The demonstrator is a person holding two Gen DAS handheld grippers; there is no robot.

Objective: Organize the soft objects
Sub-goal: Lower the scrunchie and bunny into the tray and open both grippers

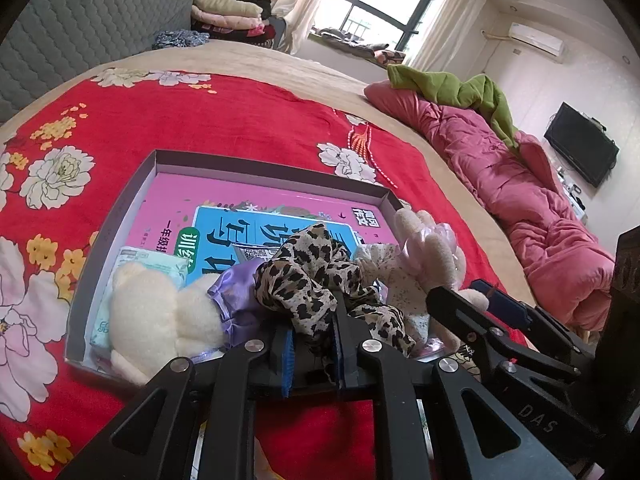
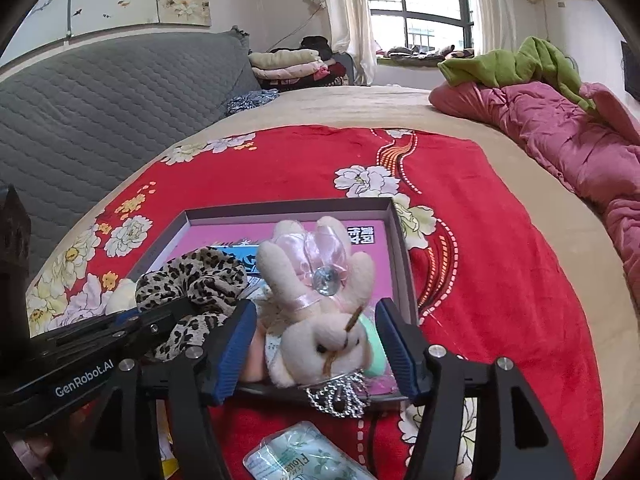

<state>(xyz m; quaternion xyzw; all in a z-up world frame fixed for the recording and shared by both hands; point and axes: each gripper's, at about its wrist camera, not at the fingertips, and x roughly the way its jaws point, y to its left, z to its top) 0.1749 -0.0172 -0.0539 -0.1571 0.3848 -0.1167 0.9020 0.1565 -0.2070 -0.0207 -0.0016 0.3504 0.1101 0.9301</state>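
Note:
A shallow grey box [image 1: 260,164] lies on the red flowered blanket with a pink book [image 1: 172,204] in its bottom. My left gripper [image 1: 312,344] is shut on a leopard-print fabric scrunchie [image 1: 316,276] at the box's near edge. Left of it lies a cream plush bear in a purple dress [image 1: 160,312]. In the right wrist view, a cream plush rabbit [image 2: 320,292] with a pink bow lies over the box's near rim [image 2: 288,206]. My right gripper [image 2: 316,344] stands open around the rabbit's head, its blue pads [image 2: 236,340] clear of the toy.
A pack of tissues [image 2: 304,456] lies on the blanket in front of the box, another pack [image 1: 152,260] inside it. A pink quilt [image 1: 520,208] with a green cloth [image 1: 460,92] lines the bed's right side. A grey quilted headboard [image 2: 100,112] stands behind.

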